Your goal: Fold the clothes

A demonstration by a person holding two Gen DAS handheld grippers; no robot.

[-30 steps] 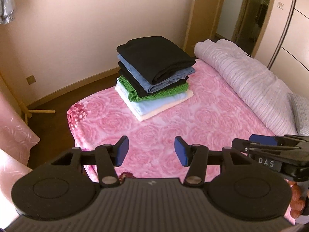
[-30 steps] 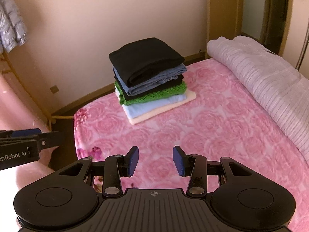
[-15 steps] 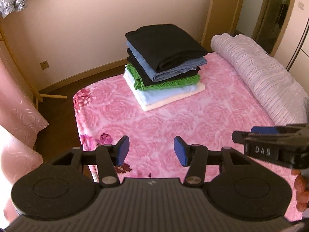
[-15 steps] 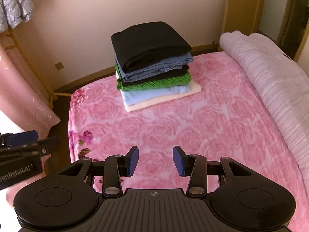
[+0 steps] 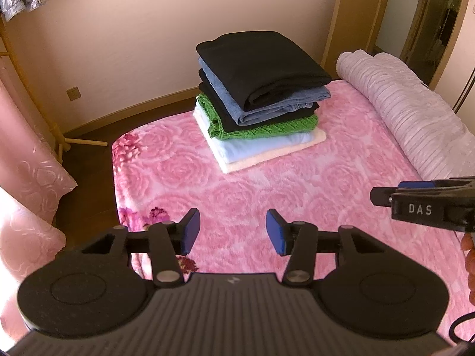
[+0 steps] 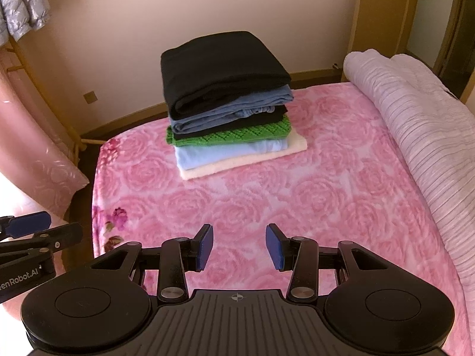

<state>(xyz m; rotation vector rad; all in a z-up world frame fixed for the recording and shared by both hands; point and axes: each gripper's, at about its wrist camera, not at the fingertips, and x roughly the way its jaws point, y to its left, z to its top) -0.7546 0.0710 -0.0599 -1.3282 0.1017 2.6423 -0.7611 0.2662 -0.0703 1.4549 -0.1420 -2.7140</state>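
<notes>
A stack of folded clothes stands at the far end of the pink rose-patterned bed: black on top, then blue, black, green knit, pale blue and cream. My left gripper hovers over the near part of the bed, open, with nothing between its blue pads. My right gripper is open and empty too, also well short of the stack. The right gripper's side shows at the right edge of the left wrist view, the left gripper's side at the left edge of the right wrist view.
A rolled pale striped quilt lies along the bed's right side. Pink curtains and a wooden rack foot stand left of the bed over dark floor. A door is at the back right.
Both views have shifted so the stack sits further right and higher than a second ago, with more curtain and floor on the left. Both grippers stay open and empty.
</notes>
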